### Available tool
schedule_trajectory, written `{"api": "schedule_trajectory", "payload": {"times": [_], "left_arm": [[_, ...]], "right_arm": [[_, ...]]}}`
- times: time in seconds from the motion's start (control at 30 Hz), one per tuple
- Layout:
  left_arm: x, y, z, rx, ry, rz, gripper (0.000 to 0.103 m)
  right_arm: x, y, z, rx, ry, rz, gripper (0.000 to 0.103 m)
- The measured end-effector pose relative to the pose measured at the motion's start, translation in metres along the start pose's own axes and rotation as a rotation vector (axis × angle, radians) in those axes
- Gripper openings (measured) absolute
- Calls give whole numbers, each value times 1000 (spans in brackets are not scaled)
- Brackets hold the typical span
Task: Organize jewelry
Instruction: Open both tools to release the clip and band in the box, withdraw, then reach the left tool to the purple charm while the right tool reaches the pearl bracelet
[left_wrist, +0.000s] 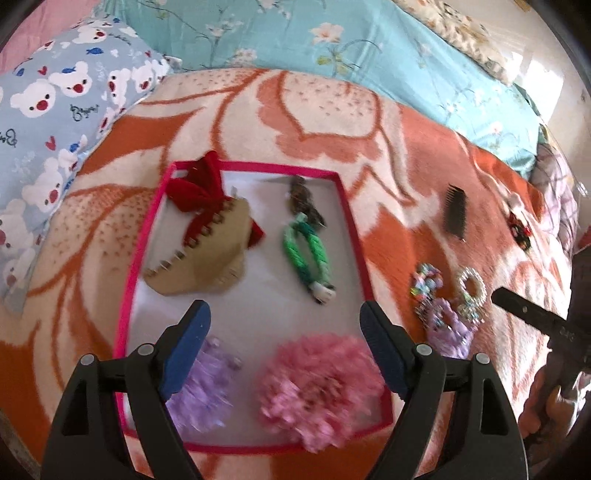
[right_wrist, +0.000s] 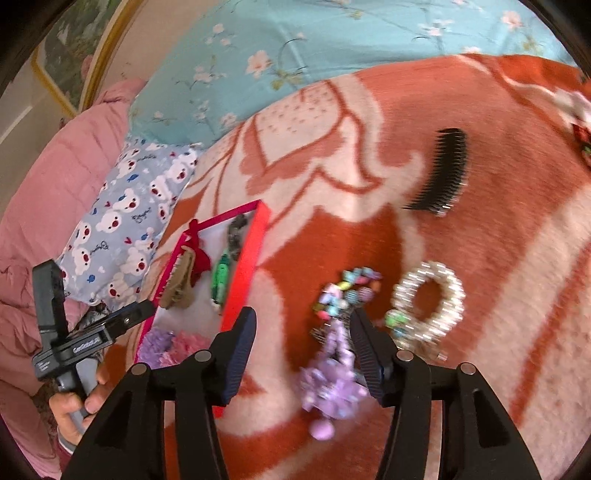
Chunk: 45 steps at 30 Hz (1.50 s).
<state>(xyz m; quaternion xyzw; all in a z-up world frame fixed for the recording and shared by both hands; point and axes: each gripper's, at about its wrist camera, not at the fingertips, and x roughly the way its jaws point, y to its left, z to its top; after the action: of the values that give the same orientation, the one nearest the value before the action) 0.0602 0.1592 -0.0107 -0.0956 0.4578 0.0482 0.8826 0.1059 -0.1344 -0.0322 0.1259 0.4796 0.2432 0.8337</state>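
A pink-rimmed white tray (left_wrist: 125, 280) lies on the blanket and holds a tan claw clip (left_wrist: 207, 254), a red bow (left_wrist: 199, 188), a green clip (left_wrist: 306, 247), a dark clip (left_wrist: 301, 197), a lilac scrunchie (left_wrist: 201, 391) and a pink scrunchie (left_wrist: 317, 384). My left gripper (left_wrist: 284, 350) is open and empty above the tray's near end. My right gripper (right_wrist: 301, 354) is open above a lilac hair tie (right_wrist: 332, 384) on the blanket. Beside it lie a multicoloured bead bracelet (right_wrist: 347, 291), a pearl bracelet (right_wrist: 428, 295) and a black comb (right_wrist: 443, 173).
The orange and cream blanket (left_wrist: 406, 147) covers a bed. A bear-print pillow (left_wrist: 55, 110) and a teal floral quilt (left_wrist: 295, 33) lie behind. A red-black hair clip (left_wrist: 519, 229) sits far right. The tray also shows in the right wrist view (right_wrist: 245, 258).
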Motion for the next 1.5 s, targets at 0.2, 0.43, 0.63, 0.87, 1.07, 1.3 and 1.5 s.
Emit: {"api": "schedule_trajectory", "payload": {"times": [0.2,0.43,0.63,0.87,1.07,1.3,1.5], "left_arm": [[-9,-27,-13,31,4,-43,84],[-16,-63,-23,102,3,-94,84],[-9,-87,-30,142,32,-117,84],[6,-110,-36,163,72,-149,84],[28,-135,-40,192,116,-188,84],[64,-157,-42,224,154,-191,83],[89,-158,-42,204,204,-222,51]], "right_arm": [[-21,-22,-9,41,-33,-30,56],[-32,-42,-16,65,-44,-65,56],[-35,-52,-20,78,-49,-88,56],[-33,-63,-15,82,-52,-114,56],[-19,-69,-2,58,-26,-127,56],[8,-73,7,10,40,-155,55],[25,-73,11,-34,60,-184,53]]}}
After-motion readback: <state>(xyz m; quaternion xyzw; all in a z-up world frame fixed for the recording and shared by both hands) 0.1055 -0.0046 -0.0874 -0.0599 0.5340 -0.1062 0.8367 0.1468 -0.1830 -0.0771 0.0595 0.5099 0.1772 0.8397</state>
